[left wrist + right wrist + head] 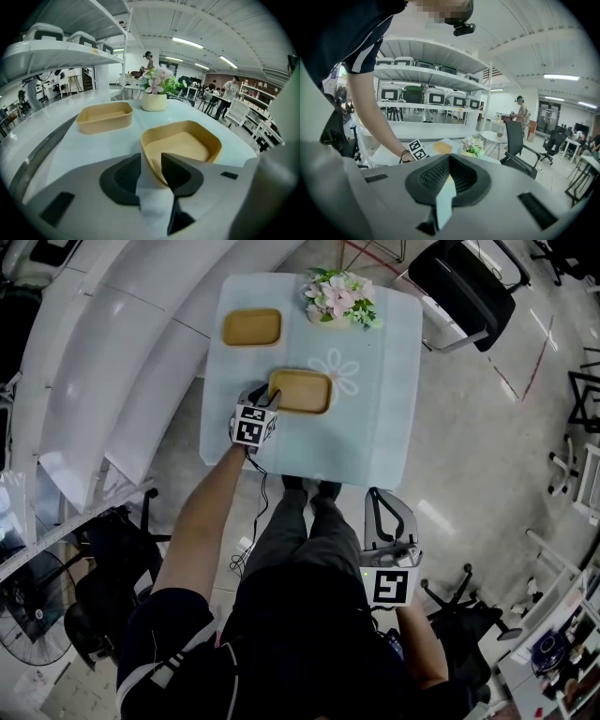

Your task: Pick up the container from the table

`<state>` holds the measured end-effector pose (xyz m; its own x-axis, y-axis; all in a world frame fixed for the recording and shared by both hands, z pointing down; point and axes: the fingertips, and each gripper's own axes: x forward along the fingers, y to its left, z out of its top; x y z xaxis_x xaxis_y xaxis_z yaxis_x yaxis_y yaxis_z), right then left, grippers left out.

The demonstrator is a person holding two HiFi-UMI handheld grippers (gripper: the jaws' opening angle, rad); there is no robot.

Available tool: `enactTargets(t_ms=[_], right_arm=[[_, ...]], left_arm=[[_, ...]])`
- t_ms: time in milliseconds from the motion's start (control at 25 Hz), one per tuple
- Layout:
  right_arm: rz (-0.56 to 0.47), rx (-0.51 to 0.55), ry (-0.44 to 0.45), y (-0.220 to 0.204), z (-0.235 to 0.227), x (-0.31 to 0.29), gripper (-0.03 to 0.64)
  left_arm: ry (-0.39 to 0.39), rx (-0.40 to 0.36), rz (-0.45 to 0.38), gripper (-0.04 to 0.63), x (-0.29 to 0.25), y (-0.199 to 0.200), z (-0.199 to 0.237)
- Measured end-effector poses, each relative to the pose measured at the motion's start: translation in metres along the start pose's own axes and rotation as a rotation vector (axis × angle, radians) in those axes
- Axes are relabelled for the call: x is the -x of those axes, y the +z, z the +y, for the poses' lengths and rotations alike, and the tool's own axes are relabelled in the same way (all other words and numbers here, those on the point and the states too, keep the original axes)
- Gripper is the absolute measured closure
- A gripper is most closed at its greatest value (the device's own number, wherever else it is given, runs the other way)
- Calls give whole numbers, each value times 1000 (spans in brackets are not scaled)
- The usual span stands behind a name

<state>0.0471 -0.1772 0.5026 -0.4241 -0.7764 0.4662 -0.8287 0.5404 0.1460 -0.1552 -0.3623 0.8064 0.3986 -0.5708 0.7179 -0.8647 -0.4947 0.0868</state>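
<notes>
Two shallow tan containers lie on the pale blue table (375,427). In the head view the near container (302,392) sits mid-table and the far container (251,327) towards the back left. My left gripper (267,397) is at the near container's left end. In the left gripper view its jaws (151,161) straddle the rim of the near container (187,145), one pad outside and one inside. Table cloth shows between the outer pad and the wall. My right gripper (378,495) hangs off the table by the person's legs, jaws together and holding nothing.
A pot of pink flowers (337,298) stands at the table's far edge, behind the far container (104,117). White curved shelving (112,352) runs along the left side. A black chair (464,282) stands beyond the table's right corner. People stand in the background.
</notes>
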Motion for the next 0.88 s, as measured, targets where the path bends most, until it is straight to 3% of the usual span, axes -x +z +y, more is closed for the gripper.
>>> enactTargets(t_ms=[80,280,360,520,680,880], right_arm=[[-44,-105,-41,4,-3,0,614],[-10,-48,-14,0,0,-2,614],[14,-4,7,-4,2,-2,614],[-31,-150,-51,-3,-1,0,614],[-2,-77,-23,-5,0,0,614],[-26,-134,-50,-3,-1,1,614]], left_arm=[[1,-2,11,475,-1,0,0],[35,-7,34,558,-5,0,4],[50,-9,44,565,-5,1,5],[86,-4,55,574,-6,1,7],[107,4,60,578,-1,8,4],[126,27,61,581,4,6,5]])
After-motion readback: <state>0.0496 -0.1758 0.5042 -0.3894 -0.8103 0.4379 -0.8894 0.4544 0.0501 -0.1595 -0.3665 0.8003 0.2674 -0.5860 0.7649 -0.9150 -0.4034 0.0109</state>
